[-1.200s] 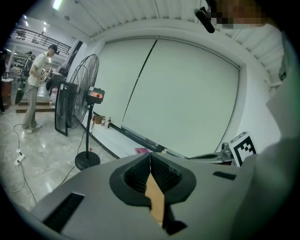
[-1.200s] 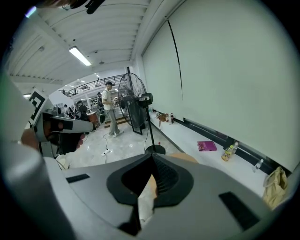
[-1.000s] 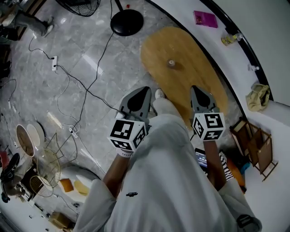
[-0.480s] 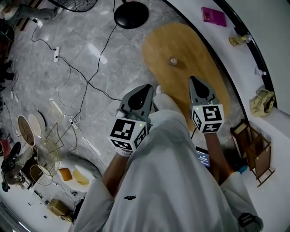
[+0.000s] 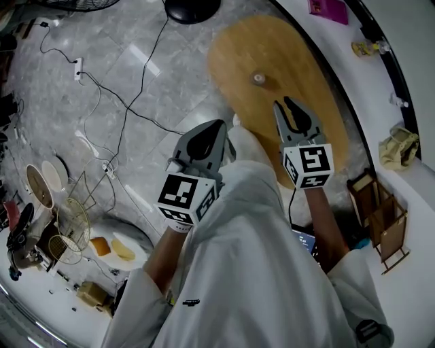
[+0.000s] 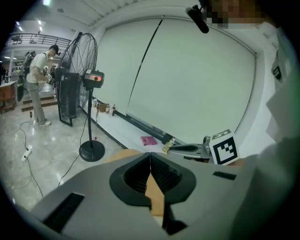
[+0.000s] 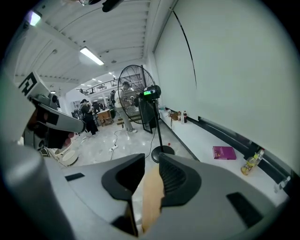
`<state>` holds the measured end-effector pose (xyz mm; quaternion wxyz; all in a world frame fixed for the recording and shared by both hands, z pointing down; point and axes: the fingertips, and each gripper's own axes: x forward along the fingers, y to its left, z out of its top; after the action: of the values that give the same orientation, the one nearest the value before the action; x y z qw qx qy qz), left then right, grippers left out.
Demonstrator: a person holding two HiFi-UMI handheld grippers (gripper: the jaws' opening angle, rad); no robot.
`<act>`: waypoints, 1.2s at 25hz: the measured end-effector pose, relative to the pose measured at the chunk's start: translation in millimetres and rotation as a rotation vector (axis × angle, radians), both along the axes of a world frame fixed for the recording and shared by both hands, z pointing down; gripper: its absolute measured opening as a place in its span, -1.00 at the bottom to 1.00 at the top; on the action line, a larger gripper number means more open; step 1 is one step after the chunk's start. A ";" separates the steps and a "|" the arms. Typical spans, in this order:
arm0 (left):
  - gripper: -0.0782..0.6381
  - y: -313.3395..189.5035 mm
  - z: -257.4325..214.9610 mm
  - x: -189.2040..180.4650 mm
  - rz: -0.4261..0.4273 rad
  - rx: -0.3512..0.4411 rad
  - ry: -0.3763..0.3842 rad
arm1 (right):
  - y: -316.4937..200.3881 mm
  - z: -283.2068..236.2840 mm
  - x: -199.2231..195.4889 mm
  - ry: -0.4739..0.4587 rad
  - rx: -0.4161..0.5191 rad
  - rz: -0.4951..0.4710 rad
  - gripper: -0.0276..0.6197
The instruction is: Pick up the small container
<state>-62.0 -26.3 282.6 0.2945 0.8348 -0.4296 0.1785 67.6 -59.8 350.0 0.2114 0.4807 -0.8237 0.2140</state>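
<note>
The small container (image 5: 257, 78) is a little round tan pot standing on the oval wooden table (image 5: 299, 47). My right gripper (image 5: 284, 103) hovers over the table's near part, just short of the pot and slightly to its right. Its jaws are opening, with a narrow gap and nothing between them; the right gripper view shows only the tabletop through that gap (image 7: 151, 164). My left gripper (image 5: 216, 126) is shut and empty, off the table's near left edge above the floor. Its fingertips meet in the left gripper view (image 6: 150, 157). Neither gripper view shows the pot.
A black fan base (image 5: 192, 8) stands on the marble floor beyond the table, with cables and a power strip (image 5: 77, 68) to the left. A pink book (image 5: 329, 8) and a bottle (image 5: 367, 47) lie on the white ledge. A wooden rack (image 5: 380, 217) is at right, wire baskets (image 5: 71, 234) at left.
The right gripper has moved forward over the table toward the pot, and its jaws have parted slightly. The left gripper stays shut in much the same place.
</note>
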 end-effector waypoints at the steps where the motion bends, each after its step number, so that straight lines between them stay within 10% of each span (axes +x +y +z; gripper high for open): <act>1: -0.73 -0.7 3.3 0.7 -0.002 -0.014 0.001 | -2.0 5.0 -0.1 -0.001 -0.009 -0.007 -0.59; 5: -0.73 -4.7 19.8 2.7 -0.009 -0.056 0.005 | -14.8 27.5 -3.1 -0.013 -0.045 -0.045 -0.30; 30: -0.73 -35.0 128.3 2.4 0.004 -0.202 -0.024 | -54.8 179.0 -18.2 0.012 -0.108 -0.122 0.00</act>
<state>-59.6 -61.3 411.0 0.3718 0.7995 -0.4111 0.2313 49.4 -114.6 529.0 0.2547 0.4189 -0.8374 0.2417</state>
